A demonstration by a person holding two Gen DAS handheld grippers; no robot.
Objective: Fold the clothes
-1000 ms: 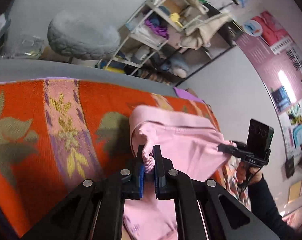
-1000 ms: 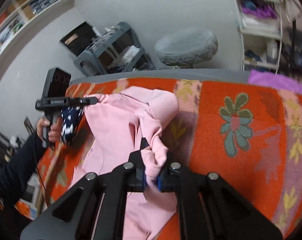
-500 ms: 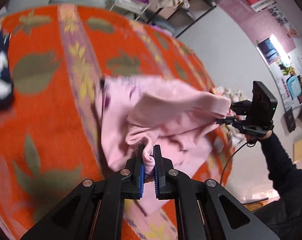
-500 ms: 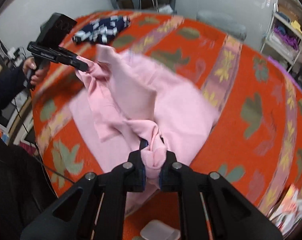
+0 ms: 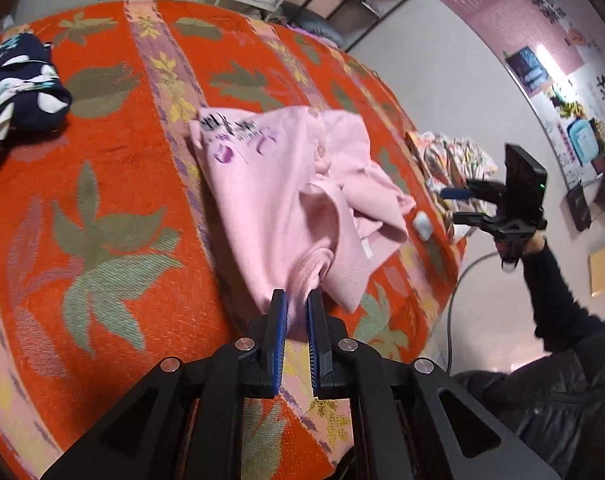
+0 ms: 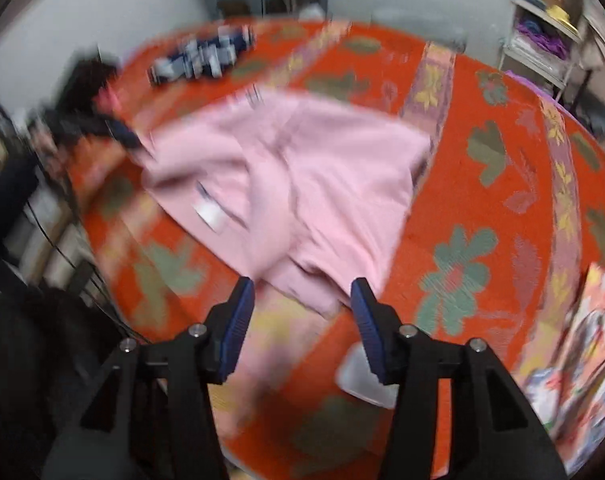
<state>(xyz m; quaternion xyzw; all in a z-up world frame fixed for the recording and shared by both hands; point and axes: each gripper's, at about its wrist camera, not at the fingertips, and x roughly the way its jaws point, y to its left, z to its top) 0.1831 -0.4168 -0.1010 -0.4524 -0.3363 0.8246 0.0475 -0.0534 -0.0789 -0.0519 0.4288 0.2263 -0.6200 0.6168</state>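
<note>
Your left gripper [image 5: 296, 310] is clenched on a bunched cuff of the pink top [image 5: 278, 200]. Soft knit, rumpled, lying crosswise on the orange blanket [image 5: 102, 160], ahead of both fingers. Right gripper [image 6: 302, 300]: jaws have just been opening, released, hem just beyond the tips, w/ nothing gripped.

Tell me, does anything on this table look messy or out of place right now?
The pink garment lies bunched and crooked on the orange cloth, one side folded over itself, a white tag showing. The left gripper pinches a fold; the right gripper has just been opening, nothing between its fingers. A small white object lies beside the garment.
</note>
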